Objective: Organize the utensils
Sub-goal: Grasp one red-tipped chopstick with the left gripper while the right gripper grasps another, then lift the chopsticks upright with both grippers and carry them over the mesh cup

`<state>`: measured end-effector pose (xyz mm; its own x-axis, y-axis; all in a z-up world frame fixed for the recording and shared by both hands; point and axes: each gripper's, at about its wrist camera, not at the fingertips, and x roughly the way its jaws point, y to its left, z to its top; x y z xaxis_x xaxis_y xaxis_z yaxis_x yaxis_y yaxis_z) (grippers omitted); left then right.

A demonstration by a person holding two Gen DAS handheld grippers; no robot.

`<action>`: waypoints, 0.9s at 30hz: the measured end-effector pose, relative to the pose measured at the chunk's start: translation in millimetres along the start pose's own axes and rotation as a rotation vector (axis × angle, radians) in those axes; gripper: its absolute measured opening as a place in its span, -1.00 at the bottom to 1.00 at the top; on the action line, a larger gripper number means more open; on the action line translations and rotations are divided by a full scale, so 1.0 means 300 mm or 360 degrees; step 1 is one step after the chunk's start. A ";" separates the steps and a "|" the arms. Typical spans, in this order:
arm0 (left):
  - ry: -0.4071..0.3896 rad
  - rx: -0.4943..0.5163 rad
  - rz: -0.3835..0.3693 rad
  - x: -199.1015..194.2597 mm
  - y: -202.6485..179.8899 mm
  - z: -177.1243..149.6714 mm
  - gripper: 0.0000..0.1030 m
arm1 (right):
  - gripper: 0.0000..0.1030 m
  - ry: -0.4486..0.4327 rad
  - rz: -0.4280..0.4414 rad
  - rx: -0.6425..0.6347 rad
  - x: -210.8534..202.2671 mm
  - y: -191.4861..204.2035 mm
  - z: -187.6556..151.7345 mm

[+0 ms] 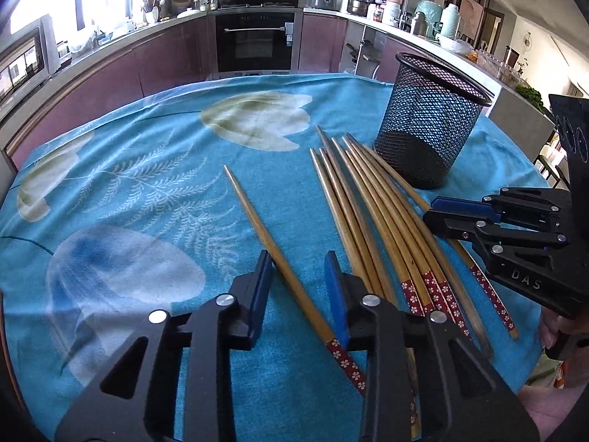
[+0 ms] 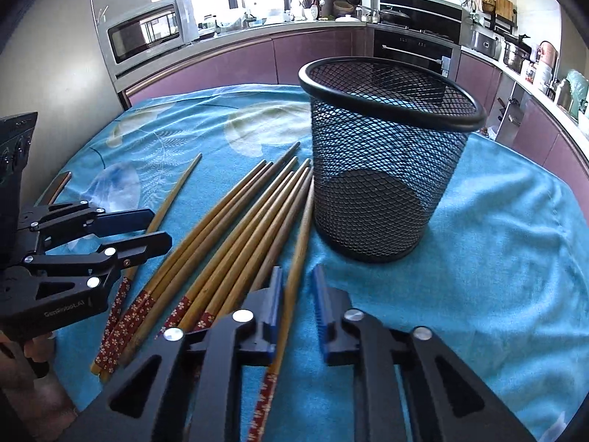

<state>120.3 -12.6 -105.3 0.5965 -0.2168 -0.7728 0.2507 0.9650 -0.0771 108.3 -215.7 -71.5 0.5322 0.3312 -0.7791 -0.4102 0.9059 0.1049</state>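
Note:
Several bamboo chopsticks with red flowered ends lie bunched on the blue cloth, also seen in the right wrist view. A single chopstick lies apart to their left. My left gripper is open, its jaws straddling that single chopstick low over the cloth. My right gripper is open, its jaws around the rightmost chopstick of the bunch. A black mesh cup stands upright and empty just beyond, also in the left wrist view.
The table is covered by a blue flowered cloth. Its edges drop off toward purple kitchen cabinets and an oven. The right gripper shows at the right of the left wrist view.

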 end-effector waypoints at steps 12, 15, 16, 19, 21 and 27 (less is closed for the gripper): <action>-0.0035 -0.0065 -0.0095 -0.058 0.010 -0.020 -0.86 | -0.89 -0.0068 0.0112 0.0041 -0.063 -0.026 -0.012; -0.0044 -0.0012 -0.0115 -0.073 -0.009 -0.026 -0.86 | -0.89 -0.0037 0.0120 0.0009 -0.055 -0.016 -0.012; -0.0040 0.0006 -0.0119 -0.074 -0.015 -0.029 -0.86 | -0.89 -0.0025 0.0120 0.0002 -0.049 -0.011 -0.012; -0.0022 0.0051 -0.0108 -0.069 -0.024 -0.043 -0.86 | -0.89 0.0011 0.0111 -0.0017 -0.027 -0.004 -0.011; -0.0015 0.0066 -0.0098 -0.066 -0.023 -0.047 -0.84 | -0.88 0.0023 0.0099 -0.0027 -0.017 -0.002 -0.008; 0.0017 0.0084 -0.0076 -0.043 -0.016 -0.043 -0.78 | -0.86 0.0028 0.0072 -0.0090 -0.002 0.014 0.003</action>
<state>101.6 -12.4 -103.0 0.5750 -0.2609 -0.7755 0.3190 0.9443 -0.0811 106.7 -211.8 -70.0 0.4992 0.3661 -0.7853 -0.4751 0.8736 0.1053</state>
